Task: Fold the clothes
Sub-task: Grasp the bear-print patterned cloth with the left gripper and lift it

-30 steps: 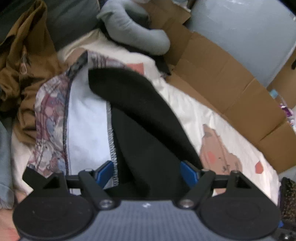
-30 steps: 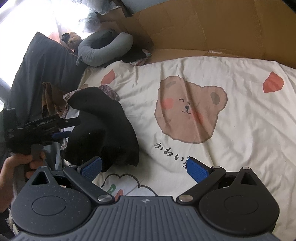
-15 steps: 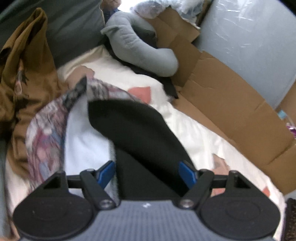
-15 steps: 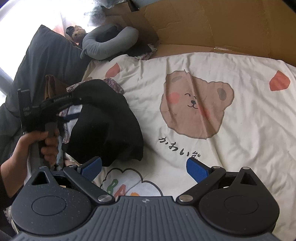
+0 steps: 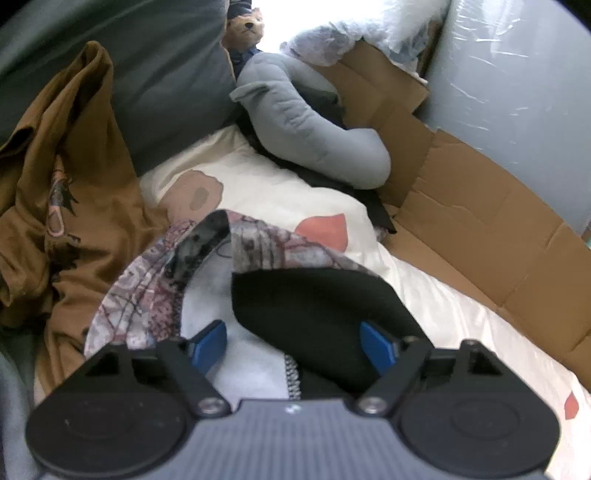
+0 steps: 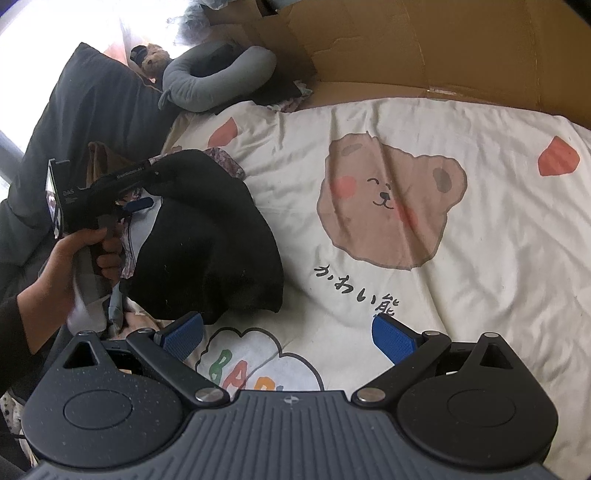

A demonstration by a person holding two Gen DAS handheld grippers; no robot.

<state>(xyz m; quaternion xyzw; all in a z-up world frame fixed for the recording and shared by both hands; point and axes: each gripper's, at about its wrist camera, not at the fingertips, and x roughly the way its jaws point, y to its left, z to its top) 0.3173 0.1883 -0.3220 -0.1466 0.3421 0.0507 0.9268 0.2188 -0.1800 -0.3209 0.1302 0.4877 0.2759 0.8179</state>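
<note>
**Both tools wide over the bed, black garment between the left tool's pads**

Left wrist view first. The left tool (image 5: 291, 341) hangs over the black garment (image 5: 317, 317), blue pads (image 5: 207, 341) spread wide and the jaws easing wider right now. The black cloth lies between the pads; it reaches the pad on the picture's right, but whether that pad touches it I cannot tell, and the other stands clear over white fabric. Under the black piece lies a patterned garment (image 5: 147, 291), its white inside showing. A brown garment (image 5: 66, 206) is heaped along the bed's left edge, against a dark pillow (image 5: 147, 74). Up at the far corner sits a grey neck pillow (image 5: 306, 125) with a teddy (image 5: 247, 27) behind it, and cardboard (image 5: 480, 221) runs along the bed's right edge.

Over to the right wrist view. The right tool (image 6: 288, 338) is spread wide too, nothing between its pads, only the bear-print blanket (image 6: 480, 258) below. The black garment (image 6: 214, 240) sits bunched near the blanket's left edge, well apart from this tool's right pad and just ahead of its left one. The person's left hand (image 6: 77, 251) grips the left tool (image 6: 140, 184), which reaches over the top of the black pile. Neck pillow (image 6: 218, 77) and teddy (image 6: 153, 59) at the far left corner, cardboard (image 6: 443, 44) along the far edge.
</note>
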